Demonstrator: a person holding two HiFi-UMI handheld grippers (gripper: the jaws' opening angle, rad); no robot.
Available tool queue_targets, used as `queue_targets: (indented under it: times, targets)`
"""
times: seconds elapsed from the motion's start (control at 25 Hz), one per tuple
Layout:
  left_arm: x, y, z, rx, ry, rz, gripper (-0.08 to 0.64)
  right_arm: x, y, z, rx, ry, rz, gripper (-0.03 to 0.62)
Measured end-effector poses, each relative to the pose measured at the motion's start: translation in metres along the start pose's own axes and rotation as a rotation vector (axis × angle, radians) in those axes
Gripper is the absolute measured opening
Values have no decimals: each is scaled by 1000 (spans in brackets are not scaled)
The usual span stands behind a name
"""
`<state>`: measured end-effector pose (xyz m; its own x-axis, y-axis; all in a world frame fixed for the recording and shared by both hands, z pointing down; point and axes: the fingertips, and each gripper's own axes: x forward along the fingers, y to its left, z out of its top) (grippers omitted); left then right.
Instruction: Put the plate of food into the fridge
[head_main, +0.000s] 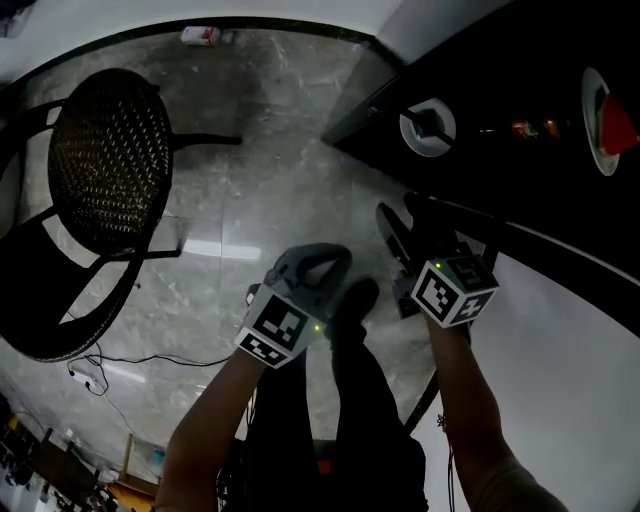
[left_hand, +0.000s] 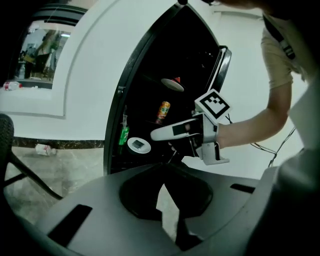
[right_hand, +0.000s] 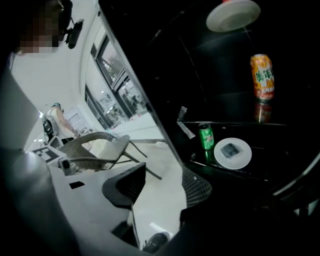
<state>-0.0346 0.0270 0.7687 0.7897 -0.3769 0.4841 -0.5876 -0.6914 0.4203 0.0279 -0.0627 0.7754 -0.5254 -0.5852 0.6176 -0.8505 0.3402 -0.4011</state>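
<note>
The fridge (head_main: 520, 70) stands open at the right. A white plate with a red piece of food (head_main: 603, 120) (left_hand: 172, 84) (right_hand: 233, 14) rests on an upper shelf. A smaller white plate with a dark item (head_main: 428, 126) (left_hand: 139, 145) (right_hand: 232, 152) lies on a lower shelf. My left gripper (head_main: 320, 258) (left_hand: 166, 167) is shut and empty, held over the floor before the fridge. My right gripper (head_main: 405, 220) (left_hand: 172, 132) (right_hand: 162, 172) is close to the fridge's open front; its jaws stand apart with only floor showing between them.
An orange can (left_hand: 163, 111) (right_hand: 262, 76) and a green can (left_hand: 123, 135) (right_hand: 205, 136) stand inside the fridge. The white fridge door (head_main: 580, 340) is at the lower right. A woven chair (head_main: 110, 160) stands at the left, a bottle (head_main: 200, 36) (left_hand: 44, 149) lies by the wall, and a cable (head_main: 120, 360) runs on the floor.
</note>
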Motion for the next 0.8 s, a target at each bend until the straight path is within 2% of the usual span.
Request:
queue_targets:
  times: [0.04,0.08,0.12,0.32,0.44,0.6,0.8]
  targets:
    - [-6,0,6,15,0,0,15,-10,7,2,-4,1,-7,217]
    - [-12,0,12,28,1,-1,15,-19,12,5,-6,-1,-16,45]
    - [-17,1,18,36,3,0,15,-28,19,9,-6,-4,-15,21]
    - [-43,8,57,48,-39,39,15,-60,65,43,-49,-19,57,21]
    - [-64,6,88,51,-79,67,12,-80,87,64,-74,-28,63,21]
    - [-96,-2,130,31,-121,96,11,-108,111,91,-54,-33,73,20]
    - [-132,-15,173,49,-155,115,11,-142,137,113,-79,-34,68,20]
